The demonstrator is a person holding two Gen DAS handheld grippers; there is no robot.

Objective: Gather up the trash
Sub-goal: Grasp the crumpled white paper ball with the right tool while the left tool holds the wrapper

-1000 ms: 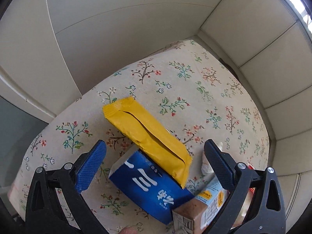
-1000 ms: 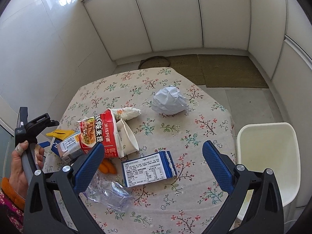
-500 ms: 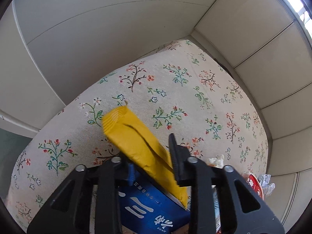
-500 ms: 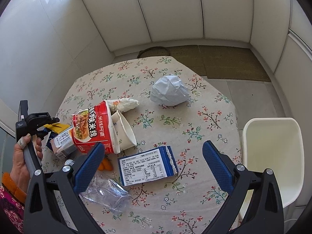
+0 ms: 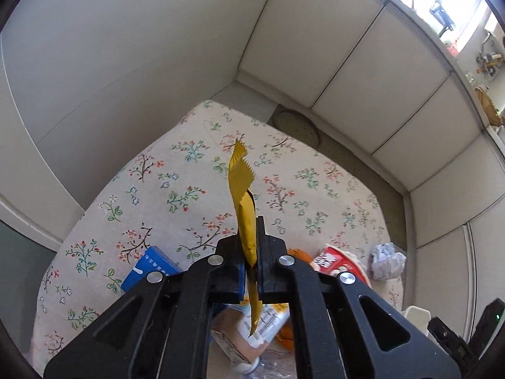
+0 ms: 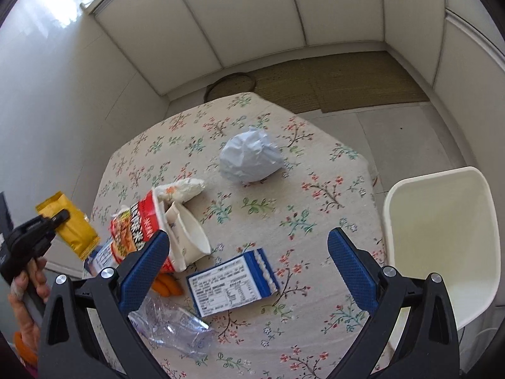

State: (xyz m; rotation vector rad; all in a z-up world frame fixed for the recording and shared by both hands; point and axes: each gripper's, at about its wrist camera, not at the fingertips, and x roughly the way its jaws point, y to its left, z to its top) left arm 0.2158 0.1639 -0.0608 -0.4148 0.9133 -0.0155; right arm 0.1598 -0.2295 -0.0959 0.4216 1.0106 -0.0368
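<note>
Floral-cloth counter [image 6: 331, 164] in pale panelled corner, woven mat [image 6: 344, 79] on floor; left tongs [image 5: 251, 243] pinching yellow wrapper [image 5: 244, 208], lifted clear of counter; right tongs [image 6: 249, 252] spread, empty; white bin [image 6: 442, 237] beside counter.

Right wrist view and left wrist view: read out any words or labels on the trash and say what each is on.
No text can be quoted for certain.
red noodle cup: large white Chinese characters, too blurred.
blue box: white label with a printed table, too small.
second blue box: white marks, mostly hidden.
carton: print too small.
yellow wrapper: none showing.
</note>
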